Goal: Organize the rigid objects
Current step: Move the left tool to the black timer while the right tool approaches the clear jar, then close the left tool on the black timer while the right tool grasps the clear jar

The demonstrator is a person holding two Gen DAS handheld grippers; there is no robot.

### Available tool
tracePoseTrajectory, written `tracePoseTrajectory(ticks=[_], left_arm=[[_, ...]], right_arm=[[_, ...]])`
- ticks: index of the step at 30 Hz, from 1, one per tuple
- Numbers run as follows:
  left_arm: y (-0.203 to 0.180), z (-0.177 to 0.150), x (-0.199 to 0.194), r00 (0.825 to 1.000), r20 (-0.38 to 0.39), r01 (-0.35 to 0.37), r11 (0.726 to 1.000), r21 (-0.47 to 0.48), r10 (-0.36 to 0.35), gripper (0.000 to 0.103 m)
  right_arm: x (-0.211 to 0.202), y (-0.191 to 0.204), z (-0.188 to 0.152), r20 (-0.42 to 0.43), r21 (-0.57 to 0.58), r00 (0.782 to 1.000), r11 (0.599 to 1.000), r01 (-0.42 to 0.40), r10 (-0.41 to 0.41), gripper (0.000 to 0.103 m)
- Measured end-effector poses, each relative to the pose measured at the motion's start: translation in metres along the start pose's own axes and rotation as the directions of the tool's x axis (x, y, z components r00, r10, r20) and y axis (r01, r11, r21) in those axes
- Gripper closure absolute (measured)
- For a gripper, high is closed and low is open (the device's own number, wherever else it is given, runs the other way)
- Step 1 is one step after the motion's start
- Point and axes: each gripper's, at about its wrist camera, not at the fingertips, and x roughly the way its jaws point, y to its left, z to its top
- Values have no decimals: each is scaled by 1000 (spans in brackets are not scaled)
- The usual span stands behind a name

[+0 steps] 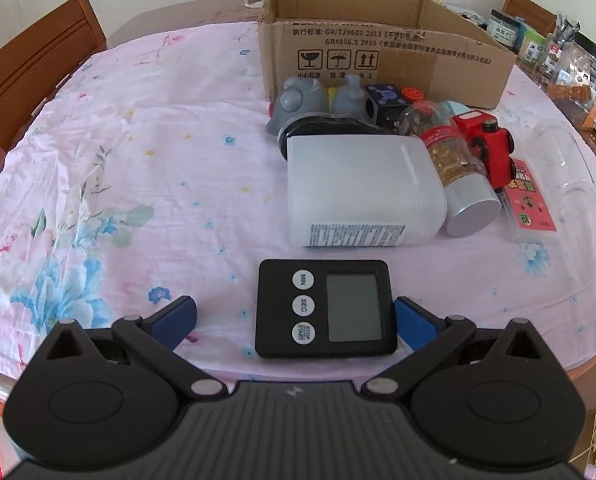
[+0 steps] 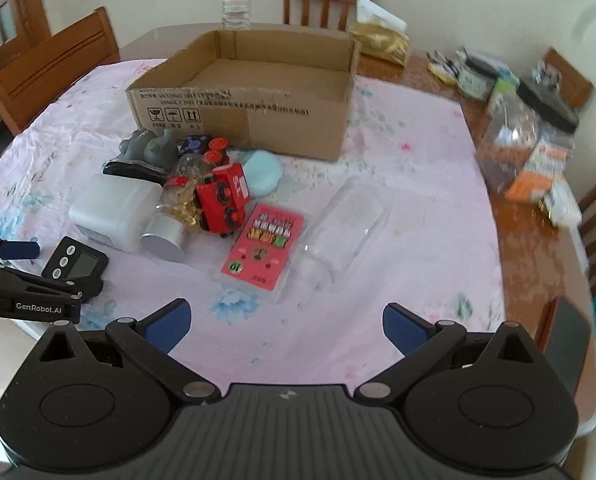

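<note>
Timer [image 1: 325, 309] between open left claw [image 1: 295, 322] fingers

Tablecloth [image 1: 137, 152]: thin floral cloth, creased. Box [image 2: 257, 112]: matt brown cardboard. Timer [image 1: 326, 308]: matt black plastic, grey screen. Tub [image 1: 362, 188]: frosted white plastic. Jar lid [image 1: 472, 210]: brushed metal. Chairs [image 1: 37, 76]: glossy wood.
</note>
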Motion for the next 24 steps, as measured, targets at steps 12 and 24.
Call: tracePoseTrajectory(ticks=[12, 24], left_arm=[[-5, -10, -5, 998, 43, -49, 996, -80, 52, 0], [-11, -12, -7, 994, 19, -104, 982, -161, 108, 0]], right_arm=[[46, -62, 58, 8, -256, 977, 945, -206, 215, 0], [82, -67, 68, -167, -363, 915, 840, -403, 367, 0]])
